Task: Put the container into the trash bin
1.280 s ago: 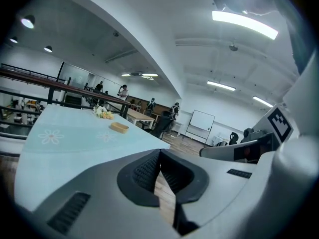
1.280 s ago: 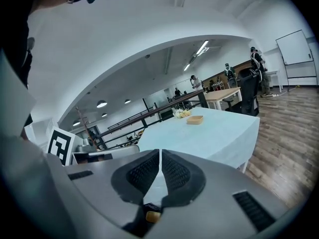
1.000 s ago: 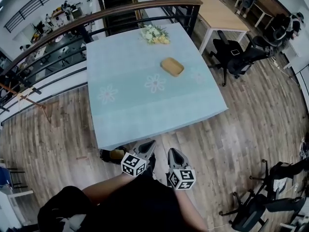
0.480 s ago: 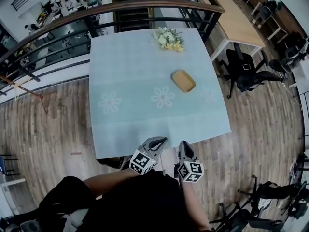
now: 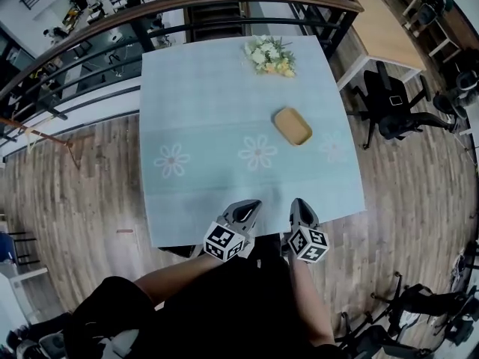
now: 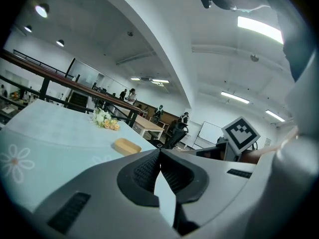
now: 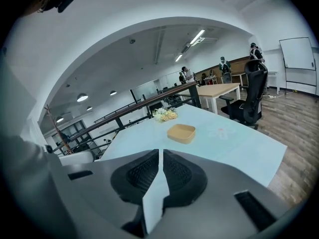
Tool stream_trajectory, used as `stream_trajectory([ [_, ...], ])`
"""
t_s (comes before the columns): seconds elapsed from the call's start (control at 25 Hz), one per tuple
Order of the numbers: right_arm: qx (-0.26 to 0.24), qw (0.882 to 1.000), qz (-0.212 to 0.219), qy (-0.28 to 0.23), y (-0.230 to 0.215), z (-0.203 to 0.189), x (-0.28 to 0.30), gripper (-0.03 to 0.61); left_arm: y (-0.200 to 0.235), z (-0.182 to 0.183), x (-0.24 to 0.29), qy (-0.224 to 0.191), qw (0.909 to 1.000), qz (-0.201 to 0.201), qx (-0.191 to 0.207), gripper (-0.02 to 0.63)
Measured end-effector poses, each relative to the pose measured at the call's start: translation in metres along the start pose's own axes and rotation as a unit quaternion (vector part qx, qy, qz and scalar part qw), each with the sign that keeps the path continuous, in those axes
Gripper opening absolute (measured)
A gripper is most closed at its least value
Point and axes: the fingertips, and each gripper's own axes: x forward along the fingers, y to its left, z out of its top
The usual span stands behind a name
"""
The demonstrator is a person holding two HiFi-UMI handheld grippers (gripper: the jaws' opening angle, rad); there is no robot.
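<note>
A tan, shallow container [image 5: 293,126] lies on the right half of the light-blue tablecloth [image 5: 202,111], apart from both grippers. It also appears in the left gripper view as the container [image 6: 127,146] and in the right gripper view as the container [image 7: 181,132]. My left gripper [image 5: 251,204] and right gripper [image 5: 297,203] hover side by side over the table's near edge, both pointing at the table. Each is shut with nothing between the jaws: left gripper [image 6: 159,151], right gripper [image 7: 160,151]. No trash bin is recognisable in any view.
A bunch of flowers [image 5: 269,54] lies at the table's far edge. A curved wooden railing [image 5: 224,10] runs behind the table. Black office chairs [image 5: 393,103] and a wooden table [image 5: 378,25] stand to the right on the plank floor [image 5: 90,193].
The table has drawn nearer and sits more centred in the head view. Both grippers now reach its near edge, still shut. The container has not moved on the cloth.
</note>
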Motion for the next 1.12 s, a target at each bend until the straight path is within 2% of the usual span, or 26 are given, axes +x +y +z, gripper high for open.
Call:
stream_trajectory([
  [0.12,0.002,1.000,0.007,0.007,-0.016,0.011,0.031,0.041,0.005,0.015,0.012,-0.023,0.9997,0.003,-0.003,0.014],
  [0.2,-0.001,1.000,0.011,0.011,-0.024,0.016,0.050,0.041,0.013,0.022,0.017,-0.026,0.9994,0.021,-0.004,0.014],
  [0.44,0.012,1.000,0.013,0.026,-0.056,0.036,0.107,0.041,0.030,0.033,0.039,-0.011,0.9977,0.066,0.002,0.014],
  [0.64,0.007,0.999,0.006,0.035,-0.089,0.049,0.155,0.041,0.052,0.034,0.053,-0.002,0.9931,0.117,-0.008,0.014],
  [0.8,0.042,0.998,-0.005,0.055,-0.112,0.046,0.192,0.045,0.060,0.033,0.059,0.007,0.9900,0.140,-0.016,0.014],
  [0.92,0.066,0.995,-0.006,0.071,-0.122,0.043,0.218,0.100,0.064,0.031,0.064,0.014,0.9872,0.157,-0.026,0.014],
  [1.12,0.109,0.988,-0.025,0.103,-0.140,0.031,0.252,0.103,0.066,0.015,0.076,0.035,0.9811,0.185,-0.044,0.014],
])
